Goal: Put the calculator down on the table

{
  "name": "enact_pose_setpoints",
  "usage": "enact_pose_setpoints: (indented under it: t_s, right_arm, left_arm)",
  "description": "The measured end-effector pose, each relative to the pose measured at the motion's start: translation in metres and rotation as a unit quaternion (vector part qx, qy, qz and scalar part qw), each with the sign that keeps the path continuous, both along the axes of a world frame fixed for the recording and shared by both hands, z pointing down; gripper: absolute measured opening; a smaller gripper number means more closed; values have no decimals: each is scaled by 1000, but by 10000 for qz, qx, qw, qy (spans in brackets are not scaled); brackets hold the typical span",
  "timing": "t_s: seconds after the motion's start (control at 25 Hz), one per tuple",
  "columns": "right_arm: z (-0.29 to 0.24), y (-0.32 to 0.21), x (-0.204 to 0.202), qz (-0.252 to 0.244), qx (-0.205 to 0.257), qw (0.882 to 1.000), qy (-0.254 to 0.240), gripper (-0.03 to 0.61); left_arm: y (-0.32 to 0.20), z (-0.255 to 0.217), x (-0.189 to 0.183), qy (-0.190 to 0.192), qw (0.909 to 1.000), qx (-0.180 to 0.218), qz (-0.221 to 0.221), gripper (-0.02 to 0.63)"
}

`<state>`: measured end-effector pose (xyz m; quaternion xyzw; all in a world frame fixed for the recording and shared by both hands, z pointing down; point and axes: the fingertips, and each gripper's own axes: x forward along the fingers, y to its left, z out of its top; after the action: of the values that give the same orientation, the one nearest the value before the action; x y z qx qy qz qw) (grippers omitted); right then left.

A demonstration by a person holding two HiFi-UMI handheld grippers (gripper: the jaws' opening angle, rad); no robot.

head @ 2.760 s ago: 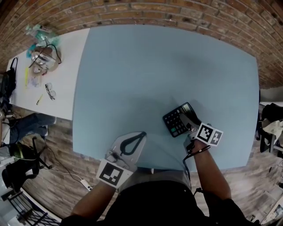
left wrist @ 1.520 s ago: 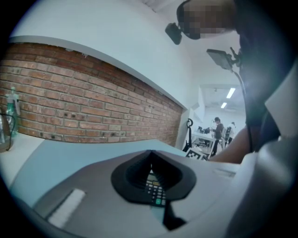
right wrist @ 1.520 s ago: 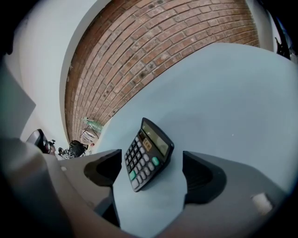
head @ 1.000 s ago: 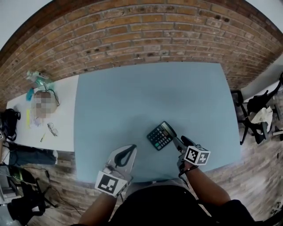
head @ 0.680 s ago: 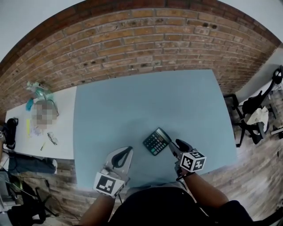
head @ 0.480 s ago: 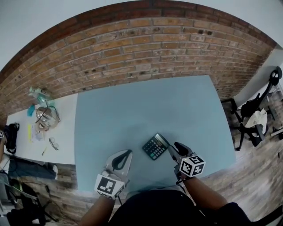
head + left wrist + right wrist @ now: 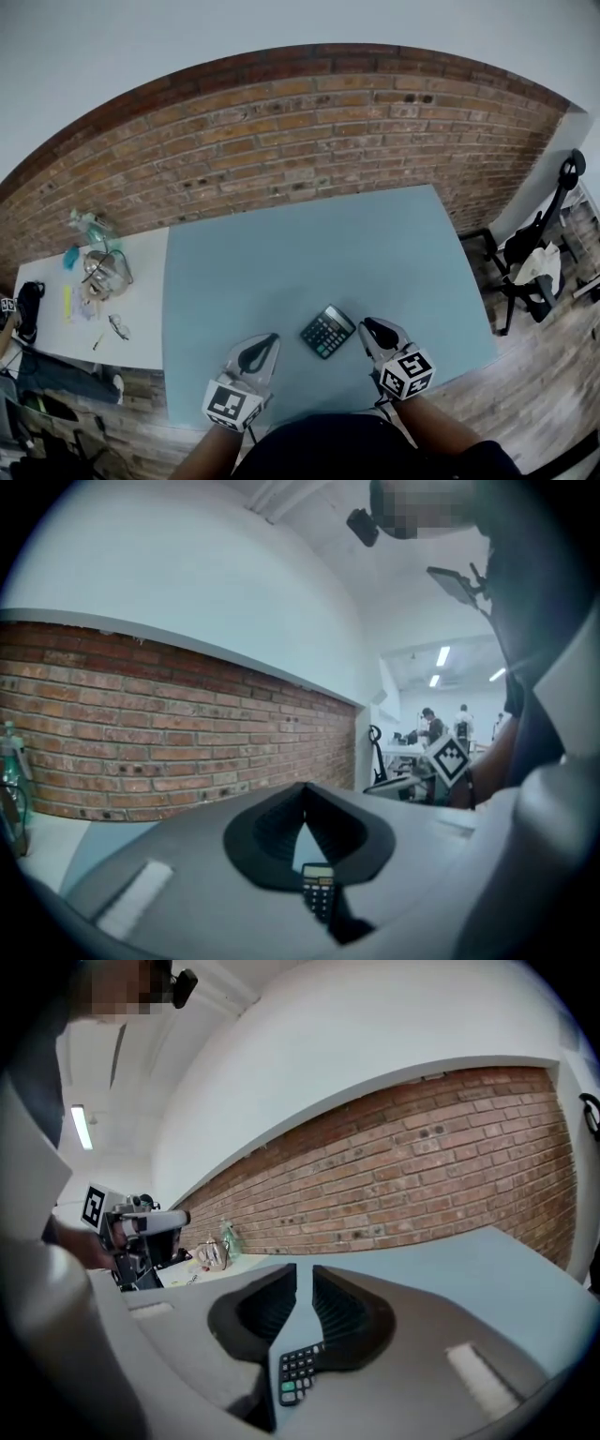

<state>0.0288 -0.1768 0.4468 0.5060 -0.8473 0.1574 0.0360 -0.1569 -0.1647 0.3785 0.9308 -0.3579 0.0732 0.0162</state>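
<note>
calculator (image 7: pixel 327 331) lying flat on blue surface (image 7: pixel 309 244), keys up, lower centre of head view, sat between both grippers, apart from each. right gripper (image 7: pixel 368 324) just right of it, holding nothing, jaws just been closing, only thin slit left, nothing in it. left gripper (image 7: pixel 270 337) at lower left of calculator, clenched empty, tips meeting

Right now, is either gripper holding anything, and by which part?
Nothing is held. The calculator lies on the table, clear of both. The right gripper has just been closing on nothing; the left gripper is shut, empty.
</note>
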Motion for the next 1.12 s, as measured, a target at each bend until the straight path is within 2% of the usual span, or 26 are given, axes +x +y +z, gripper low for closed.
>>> enact_pose_setpoints:
  t_s: [0.16,0.28,0.44,0.8,0.96,1.12]
  right_arm:
    - [-18,-2,0,0,305,9993,-213,3]
    - [-22,-5,-11,-78,455,9983,-364,3]
    - [-25,-8,-19,-242,533,9970,-500,2]
    - [-25,11,-12,-63,549,9970,-547,2]
    - [-23,13,-9,37,522,9972,-542,2]
    - [-18,14,-14,25,480,9973,-557,2]
  left_arm:
    - [-2,2,-11,35,9999,-20,-102,3]
    - [-4,11,-26,-29,9999,-121,-87,3]
    - [-5,16,-45,32,9993,-216,-288,3]
    - [4,17,-44,128,9991,-336,-228,3]
    - [4,12,-42,68,9996,-260,-111,3]
    - [6,6,-49,80,9996,-192,-176,3]
